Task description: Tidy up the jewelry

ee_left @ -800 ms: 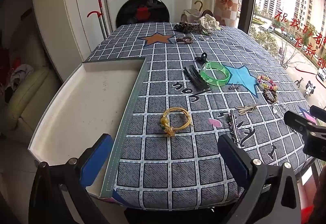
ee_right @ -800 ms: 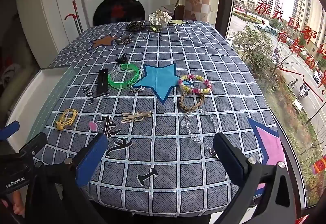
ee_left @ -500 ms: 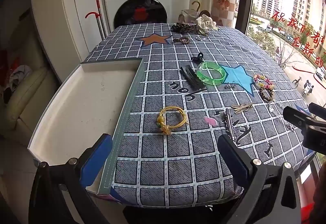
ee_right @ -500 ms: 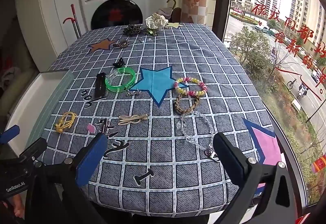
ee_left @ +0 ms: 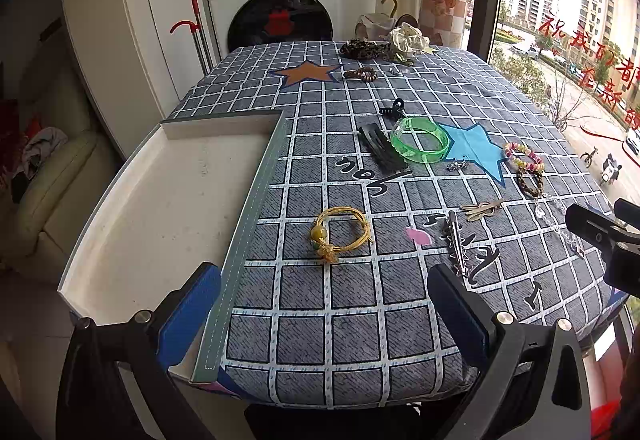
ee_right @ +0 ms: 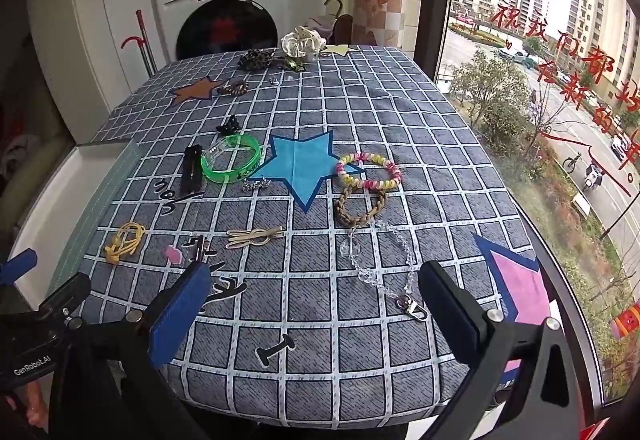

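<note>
Both grippers tilt downward over the table's near edge, jaws spread wide and empty: left gripper (ee_left: 324, 304) before the yellow bracelet (ee_left: 340, 232), beside the tray (ee_left: 260, 176); right gripper (ee_right: 316, 304) near the clear chain (ee_right: 384, 264).

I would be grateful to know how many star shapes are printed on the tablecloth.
3: an orange star at the far left, a blue star mid-cloth, a pink star at the near right edge. Others may hang out of view.

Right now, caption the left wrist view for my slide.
Open left gripper above the yellow cord bracelet, empty white tray alongside.
</note>
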Available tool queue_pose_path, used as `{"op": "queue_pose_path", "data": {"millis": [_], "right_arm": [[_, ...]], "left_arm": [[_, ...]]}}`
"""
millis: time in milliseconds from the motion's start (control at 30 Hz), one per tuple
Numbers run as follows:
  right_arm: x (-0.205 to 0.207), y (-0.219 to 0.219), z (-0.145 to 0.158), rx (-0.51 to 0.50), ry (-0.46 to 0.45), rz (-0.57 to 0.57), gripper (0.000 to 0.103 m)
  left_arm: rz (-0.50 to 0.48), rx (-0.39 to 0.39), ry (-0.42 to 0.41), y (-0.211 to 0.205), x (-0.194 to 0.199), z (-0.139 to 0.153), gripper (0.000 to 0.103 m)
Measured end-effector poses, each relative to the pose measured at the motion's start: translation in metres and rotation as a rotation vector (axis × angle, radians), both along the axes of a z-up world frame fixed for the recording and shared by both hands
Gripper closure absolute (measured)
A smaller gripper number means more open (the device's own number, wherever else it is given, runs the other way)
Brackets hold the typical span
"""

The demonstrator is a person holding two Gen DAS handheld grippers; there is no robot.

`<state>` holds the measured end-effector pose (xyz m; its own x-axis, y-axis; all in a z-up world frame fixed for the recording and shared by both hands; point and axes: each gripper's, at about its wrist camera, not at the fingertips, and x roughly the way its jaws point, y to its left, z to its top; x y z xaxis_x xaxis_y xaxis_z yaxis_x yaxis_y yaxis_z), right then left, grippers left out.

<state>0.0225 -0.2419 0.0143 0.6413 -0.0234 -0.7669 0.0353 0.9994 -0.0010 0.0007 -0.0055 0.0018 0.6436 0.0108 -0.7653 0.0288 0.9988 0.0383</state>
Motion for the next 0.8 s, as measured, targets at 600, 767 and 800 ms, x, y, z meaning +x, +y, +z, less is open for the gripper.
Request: {"op": "queue_pose_path", "data": {"millis": [600, 767, 800], "right_arm": [[0.0030, -0.0017, -0.0004, 0.006, -0.001, -0.001, 0.000], [0.0024, -0.0031, -0.0009, 0.009, -0.001, -0.003, 0.000], [0.0018, -0.0043, -0.0017, 0.010, -0.001, -0.005, 0.000]], "left_arm": [[0.004, 0.017, 0.005, -0.0036, 0.0017, -0.0023, 0.000], [0.003, 0.020, 0.006, -0.0043, 0.0015, -0.0028, 0.000], [0.003, 0.021, 0.006, -0.0044, 0.0015, -0.0029, 0.000]]}}
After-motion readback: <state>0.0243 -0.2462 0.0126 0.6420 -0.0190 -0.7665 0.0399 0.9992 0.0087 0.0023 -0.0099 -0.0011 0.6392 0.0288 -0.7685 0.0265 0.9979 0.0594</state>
